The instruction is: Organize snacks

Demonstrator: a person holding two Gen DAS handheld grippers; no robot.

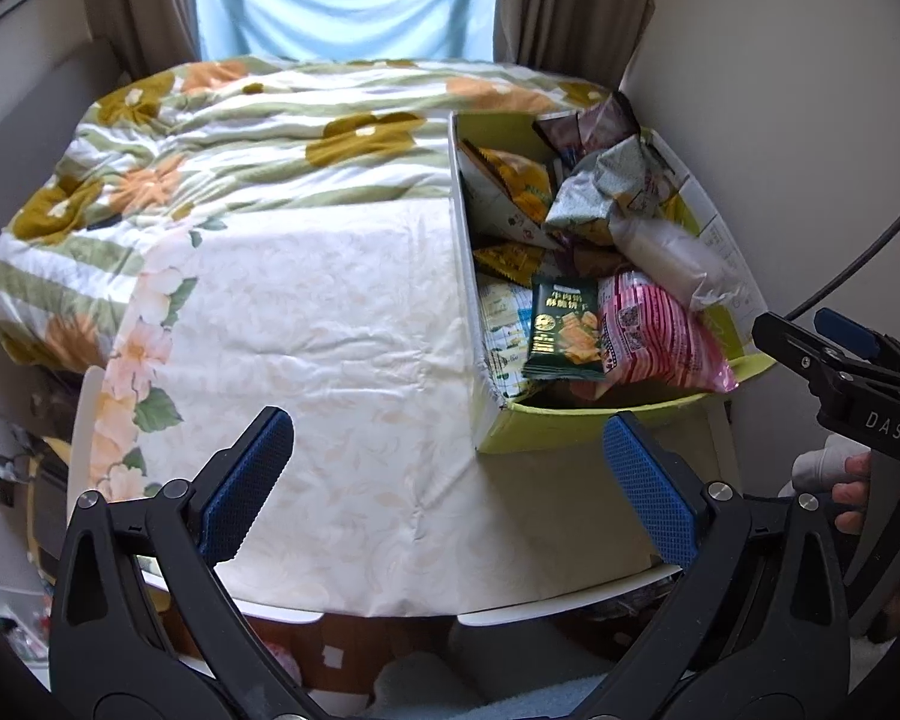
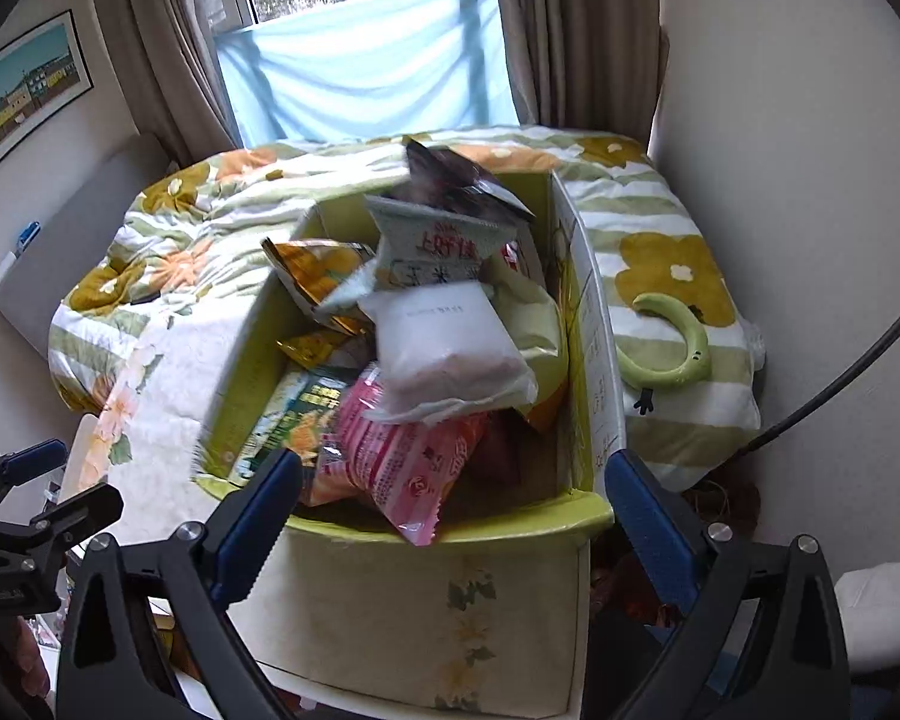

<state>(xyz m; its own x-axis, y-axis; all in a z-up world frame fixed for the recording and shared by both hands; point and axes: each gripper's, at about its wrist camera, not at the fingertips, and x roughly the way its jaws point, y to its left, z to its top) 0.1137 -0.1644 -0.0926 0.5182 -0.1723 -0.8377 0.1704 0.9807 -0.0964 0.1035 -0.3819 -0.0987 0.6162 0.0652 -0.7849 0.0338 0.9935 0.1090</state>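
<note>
Both wrist views overlook the snack box (image 1: 576,420), seemingly near.

Floral quilt (image 1: 222,138) behind table; green curved gadget (image 2: 672,336) on it; curtains (image 2: 162,42).

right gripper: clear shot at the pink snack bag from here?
Probably yes. The right gripper is open, hovering over the box's near rim, and the pink snack bag lies right ahead between its fingers; only its far end sits under the white packet.
</note>
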